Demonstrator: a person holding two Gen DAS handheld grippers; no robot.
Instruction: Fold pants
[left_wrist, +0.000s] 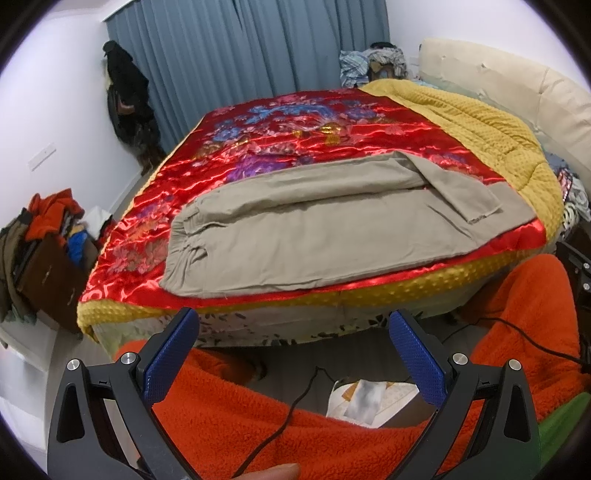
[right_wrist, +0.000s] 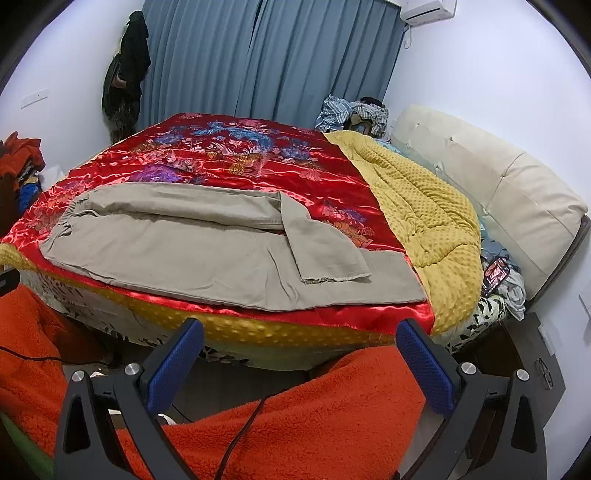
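**Pants laid out, folding barely begun**

A bed (right_wrist: 369, 332) covered by a red satin quilt (right_wrist: 229, 155) is seen, with khaki pants (right_wrist: 192, 254) spread across its near edge, waistband toward 9 o'clock. One leg appears laid along the other, and its cuff (right_wrist: 332, 266) is turned back toward 4 o'clock. The crosswise folds are judged to remain. The left claw (left_wrist: 291, 354) and the right claw (right_wrist: 299, 362) are held apart, empty, short of the bed at 6 o'clock.
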